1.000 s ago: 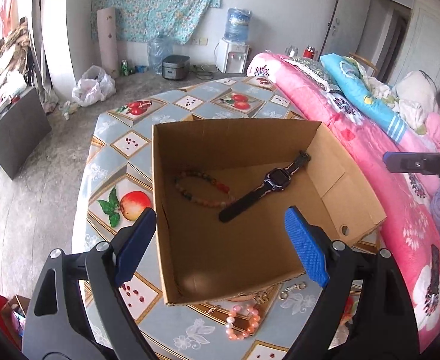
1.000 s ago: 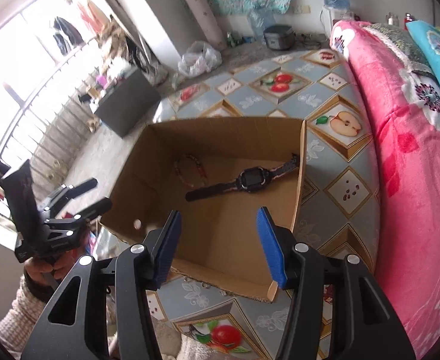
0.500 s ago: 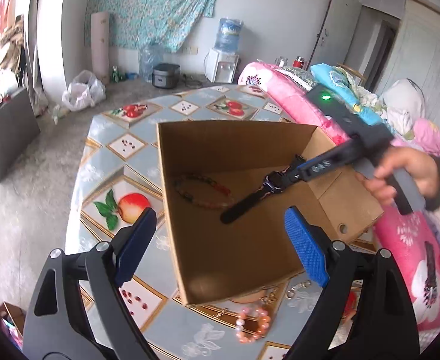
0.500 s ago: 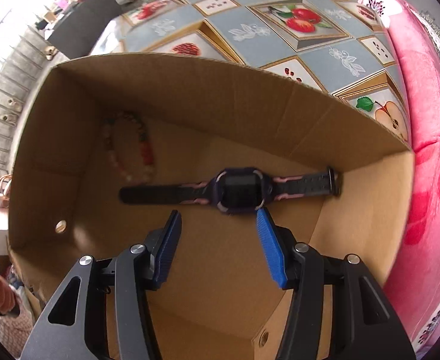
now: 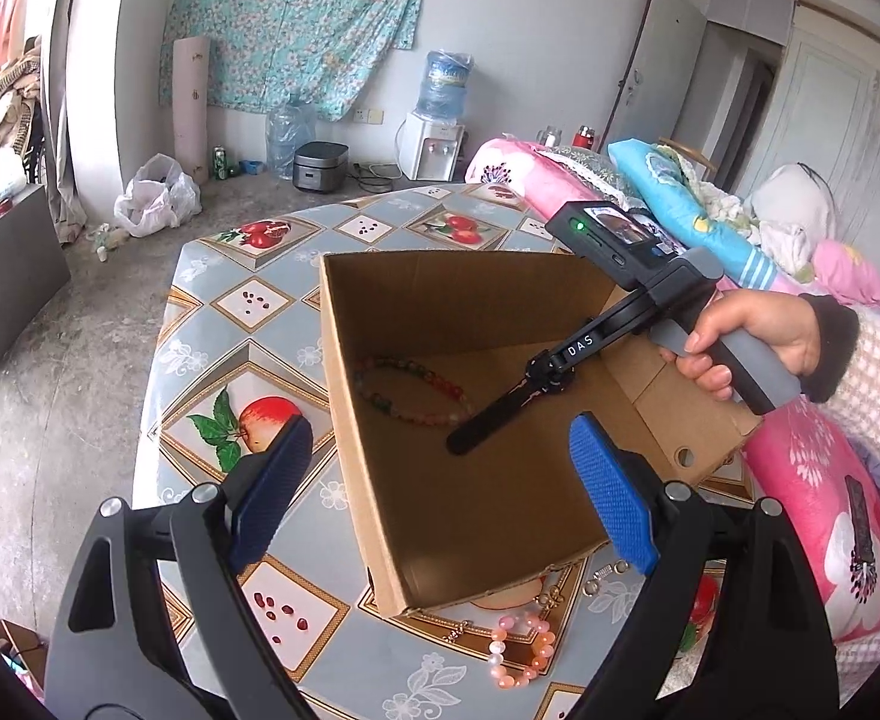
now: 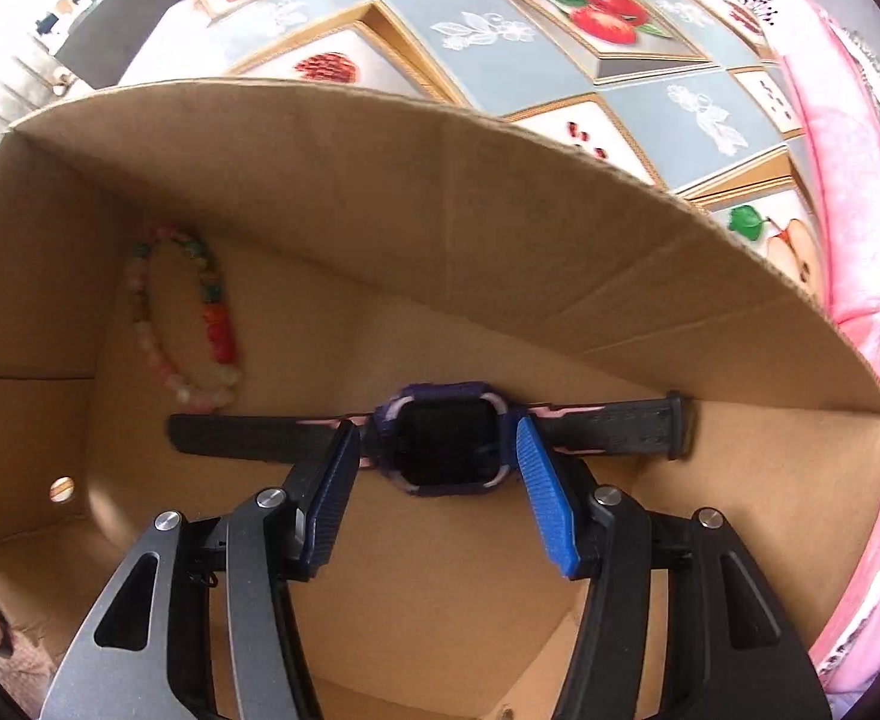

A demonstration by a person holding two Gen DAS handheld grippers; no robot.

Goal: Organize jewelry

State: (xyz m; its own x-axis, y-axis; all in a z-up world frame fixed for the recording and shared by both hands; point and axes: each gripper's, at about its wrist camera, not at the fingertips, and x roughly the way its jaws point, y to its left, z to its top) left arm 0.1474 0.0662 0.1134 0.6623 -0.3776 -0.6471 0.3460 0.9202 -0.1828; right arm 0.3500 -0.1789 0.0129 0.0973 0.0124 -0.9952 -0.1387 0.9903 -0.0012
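Observation:
An open cardboard box stands on the patterned table. Inside lie a multicoloured bead bracelet and a dark purple wristwatch. My right gripper is open, deep in the box, its blue pads on either side of the watch face without closing on it. In the left wrist view only the watch strap shows under the right gripper. My left gripper is open and empty, hovering over the box's near-left corner. A pink bead bracelet lies on the table before the box.
Small metal trinkets and a thin chain lie by the pink bracelet. A pink floral quilt borders the table on the right. The bead bracelet also lies at the box's left inner wall.
My right gripper has moved down into the box and closer, until its pads flank the watch face. My left gripper has stayed nearly still.

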